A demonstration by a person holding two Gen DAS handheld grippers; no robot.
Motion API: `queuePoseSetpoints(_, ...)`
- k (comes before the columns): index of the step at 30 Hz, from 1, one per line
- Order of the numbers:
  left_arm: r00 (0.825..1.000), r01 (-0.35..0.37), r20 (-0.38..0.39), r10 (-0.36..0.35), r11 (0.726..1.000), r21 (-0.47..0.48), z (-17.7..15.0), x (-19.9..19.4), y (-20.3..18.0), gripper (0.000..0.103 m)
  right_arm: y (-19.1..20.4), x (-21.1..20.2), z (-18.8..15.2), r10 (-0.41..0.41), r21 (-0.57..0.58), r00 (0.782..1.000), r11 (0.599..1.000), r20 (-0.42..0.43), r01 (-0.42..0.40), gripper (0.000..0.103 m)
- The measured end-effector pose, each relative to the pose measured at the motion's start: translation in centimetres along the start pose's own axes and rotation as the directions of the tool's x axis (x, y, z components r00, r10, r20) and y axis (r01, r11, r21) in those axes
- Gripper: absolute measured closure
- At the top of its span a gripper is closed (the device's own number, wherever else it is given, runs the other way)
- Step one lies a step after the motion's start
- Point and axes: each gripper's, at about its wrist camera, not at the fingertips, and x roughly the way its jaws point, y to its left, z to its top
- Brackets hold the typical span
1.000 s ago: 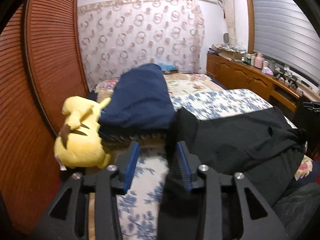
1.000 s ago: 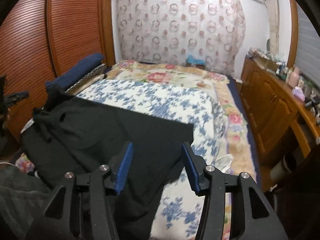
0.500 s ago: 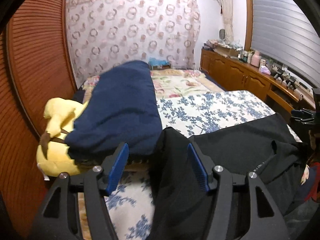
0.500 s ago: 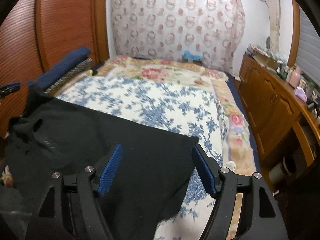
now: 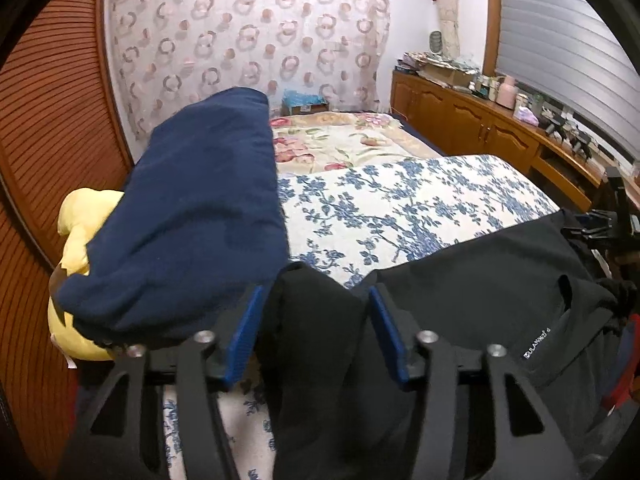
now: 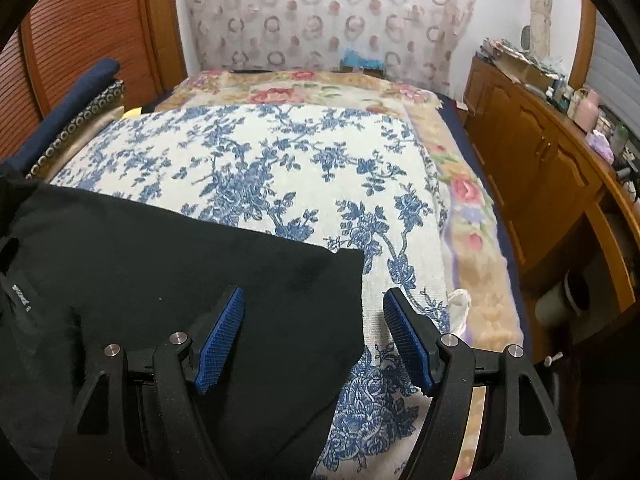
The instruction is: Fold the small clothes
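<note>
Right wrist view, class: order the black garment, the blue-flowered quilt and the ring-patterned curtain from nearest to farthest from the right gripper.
1. Black garment, under the right gripper, to its left.
2. Blue-flowered quilt, straight ahead.
3. Ring-patterned curtain, on the far wall.

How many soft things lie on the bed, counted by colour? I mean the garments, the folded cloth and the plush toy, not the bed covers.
Black: 1, the black garment
Navy blue: 1, the folded navy cloth
Yellow: 1, the yellow plush toy
Total: 3
</note>
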Motion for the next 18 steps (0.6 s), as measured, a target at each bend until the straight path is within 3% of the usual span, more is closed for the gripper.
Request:
queuePoseSetpoints(8,0.999,-0.030,-0.017,0.030,0.999,0.016,0.1,0.5,0.6,0.069,0.0,0.3,0.2,0.058,0.016,0.998,0.998,-0.001,-0.058,0.029)
queuePoseSetpoints(11,0.999,-0.028,-0.015,0.028,0.999,0.018,0.0,0.5,0.6,0.071,0.8,0.1,0.2,0.086,-0.010,0.996,0.996,0.002,-0.086,0.045)
queuePoseSetpoints(13,0.999,-0.033,-0.010,0.034,0.999,0.027,-0.1,0.4,0.5,0.078,1.4,0.0,0.3,0.114,-0.022,0.993,0.993,0.003,-0.114,0.067)
queuePoseSetpoints(14,0.999,-0.034,-0.009,0.034,0.999,0.032,-0.2,0.3,0.4,0.080,1.7,0.0,0.3,0.129,-0.033,0.992,0.991,0.005,-0.129,0.074)
queuePoseSetpoints(15,1.000,-0.029,-0.012,0.029,0.999,0.034,-0.2,0.2,0.3,0.085,2.1,-0.2,0.1,0.152,-0.043,0.988,0.987,0.007,-0.152,0.091)
queuePoseSetpoints(18,1.000,-0.004,-0.010,0.004,0.999,0.039,-0.6,-0.4,0.3,0.093,3.4,-0.8,-0.6,0.156,-0.064,0.987,0.986,0.029,-0.154,0.097)
